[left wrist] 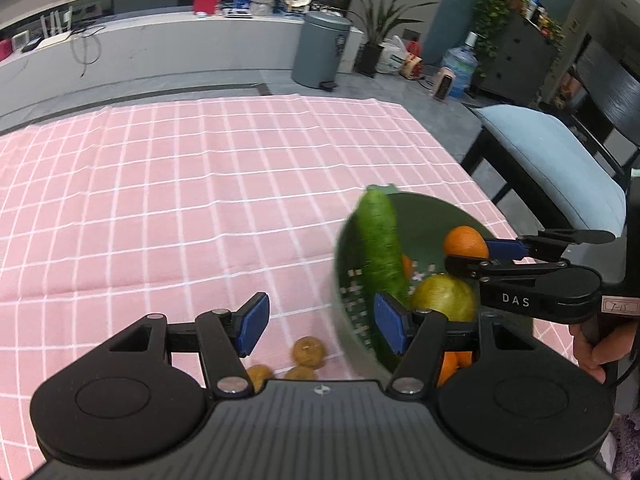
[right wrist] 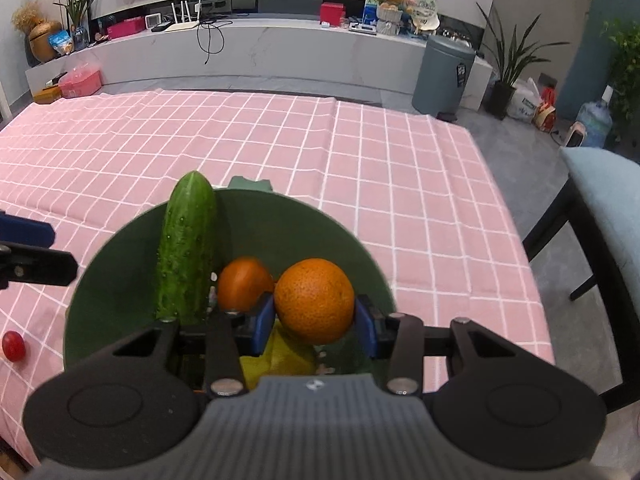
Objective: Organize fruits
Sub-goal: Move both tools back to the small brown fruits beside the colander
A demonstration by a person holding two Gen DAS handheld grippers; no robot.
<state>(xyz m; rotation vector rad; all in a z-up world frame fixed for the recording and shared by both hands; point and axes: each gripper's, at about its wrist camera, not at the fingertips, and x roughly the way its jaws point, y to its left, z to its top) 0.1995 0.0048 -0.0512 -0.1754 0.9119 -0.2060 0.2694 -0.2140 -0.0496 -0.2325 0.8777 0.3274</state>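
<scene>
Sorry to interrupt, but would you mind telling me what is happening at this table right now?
A person is sorting fruit with two handheld grippers. The right gripper is shut on an orange above the green bowl, which already holds a cucumber, another orange and a yellow-green fruit. The left gripper is open and empty beside the bowl, above small brown fruits on the pink checked cloth.

L gripper (left wrist: 322, 326): jaws wide apart, blue pads (left wrist: 254, 324) facing in, nothing between them. R gripper (right wrist: 314, 322): jaws closed on orange (right wrist: 314, 300), pads touching both sides. R hand (left wrist: 592, 350) wrapped around handle, at L view edge.
</scene>
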